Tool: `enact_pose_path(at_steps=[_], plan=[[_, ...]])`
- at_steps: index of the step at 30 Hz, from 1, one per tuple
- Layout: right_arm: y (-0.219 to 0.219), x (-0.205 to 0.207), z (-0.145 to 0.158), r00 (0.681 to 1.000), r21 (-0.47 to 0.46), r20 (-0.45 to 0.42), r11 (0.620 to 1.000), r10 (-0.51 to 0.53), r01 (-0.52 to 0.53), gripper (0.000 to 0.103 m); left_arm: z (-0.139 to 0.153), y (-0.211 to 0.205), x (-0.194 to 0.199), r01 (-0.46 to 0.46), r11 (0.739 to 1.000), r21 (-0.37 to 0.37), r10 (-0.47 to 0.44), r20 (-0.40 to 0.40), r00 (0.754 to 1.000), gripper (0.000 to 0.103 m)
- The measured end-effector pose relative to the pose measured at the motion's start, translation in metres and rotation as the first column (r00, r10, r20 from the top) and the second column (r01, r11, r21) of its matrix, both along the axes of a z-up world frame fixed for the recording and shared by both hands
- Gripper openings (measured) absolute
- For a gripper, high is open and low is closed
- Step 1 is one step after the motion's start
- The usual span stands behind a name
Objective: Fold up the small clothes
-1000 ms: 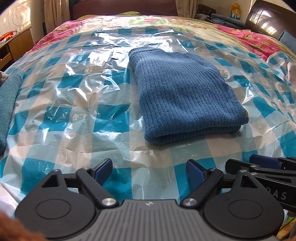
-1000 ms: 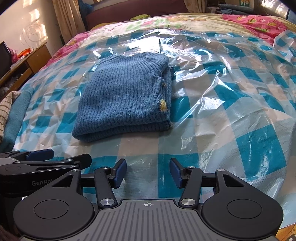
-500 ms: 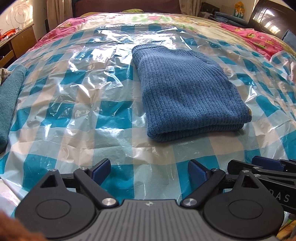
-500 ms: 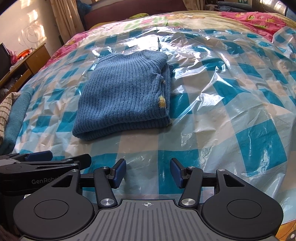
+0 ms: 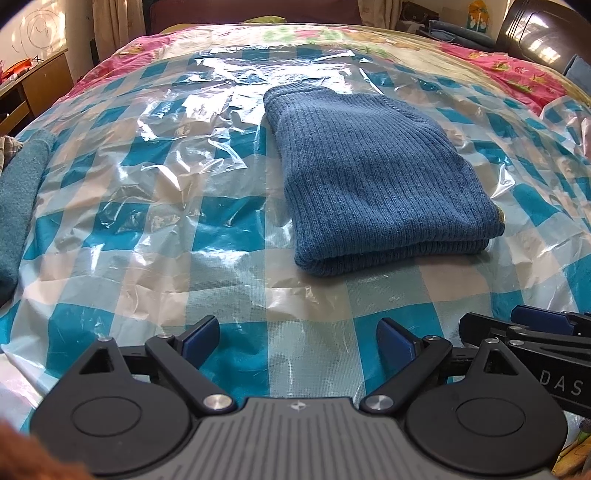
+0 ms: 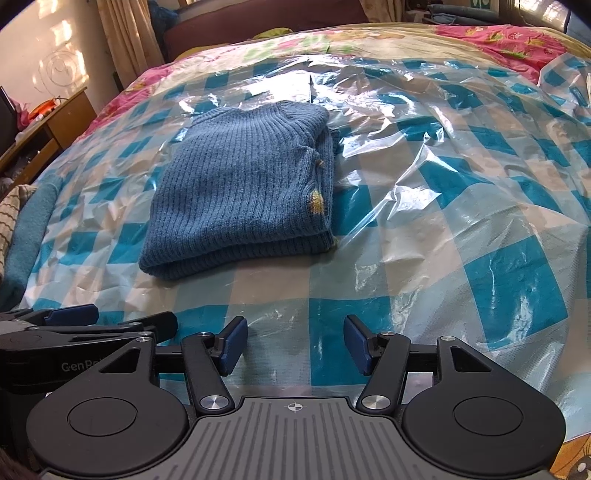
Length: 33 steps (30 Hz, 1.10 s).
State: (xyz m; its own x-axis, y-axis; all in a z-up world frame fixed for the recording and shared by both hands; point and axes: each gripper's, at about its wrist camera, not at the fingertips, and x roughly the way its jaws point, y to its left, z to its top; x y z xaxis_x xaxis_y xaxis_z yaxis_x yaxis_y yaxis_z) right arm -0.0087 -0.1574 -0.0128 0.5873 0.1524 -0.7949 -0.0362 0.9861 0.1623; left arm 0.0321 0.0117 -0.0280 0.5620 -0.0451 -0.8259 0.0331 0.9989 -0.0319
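Note:
A blue ribbed sweater (image 5: pixel 376 177) lies folded into a neat rectangle on the blue-and-white checked plastic sheet (image 5: pixel 129 240) that covers the bed. The right wrist view shows the same sweater (image 6: pixel 240 192) left of centre, a small yellow patch at its right edge. My left gripper (image 5: pixel 297 338) hovers open near the bed's front edge, short of the sweater, with nothing between its fingers. My right gripper (image 6: pixel 295 341) is beside it, its jaws opening and empty, also short of the sweater. Each gripper's tip shows at the edge of the other's view.
A teal towel (image 5: pixel 18 206) lies along the bed's left edge, with a striped cloth (image 6: pixel 9 218) beside it. A wooden cabinet (image 5: pixel 40 88) stands at the left wall. A pink floral bedspread (image 5: pixel 517 70) shows beyond the sheet, dark furniture (image 5: pixel 535 33) behind it.
The right gripper's jaws have spread wider apart, and the left gripper's a little. The sweater lies as before and both hands stay where they were.

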Motion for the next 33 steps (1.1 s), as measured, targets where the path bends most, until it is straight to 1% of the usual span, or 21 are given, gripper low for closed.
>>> enact_pose_path(at_steps=[3, 8, 20, 33], plan=[[0.0010, -0.0006, -0.0011, 1.000, -0.004, -0.003, 1.000, 0.001, -0.001, 0.058, 0.0004, -0.0009, -0.0004, -0.001, 1.000, 0.014, 0.001, -0.001, 1.000, 0.096], [0.0013, -0.0012, -0.0013, 1.000, -0.004, -0.004, 1.000, 0.001, -0.001, 0.059, 0.0001, 0.0005, -0.0009, -0.004, 1.000, 0.007, 0.004, -0.004, 1.000, 0.096], [0.0011, -0.0013, -0.0017, 1.000, -0.004, -0.005, 1.000, 0.002, -0.002, 0.059, 0.0016, -0.0014, -0.0023, -0.006, 1.000, 0.026, 0.006, 0.000, 1.000, 0.096], [0.0014, -0.0015, -0.0021, 1.000, -0.005, -0.005, 1.000, 0.002, -0.002, 0.059, 0.0004, -0.0010, -0.0028, -0.007, 1.000, 0.029, 0.007, -0.005, 1.000, 0.096]])
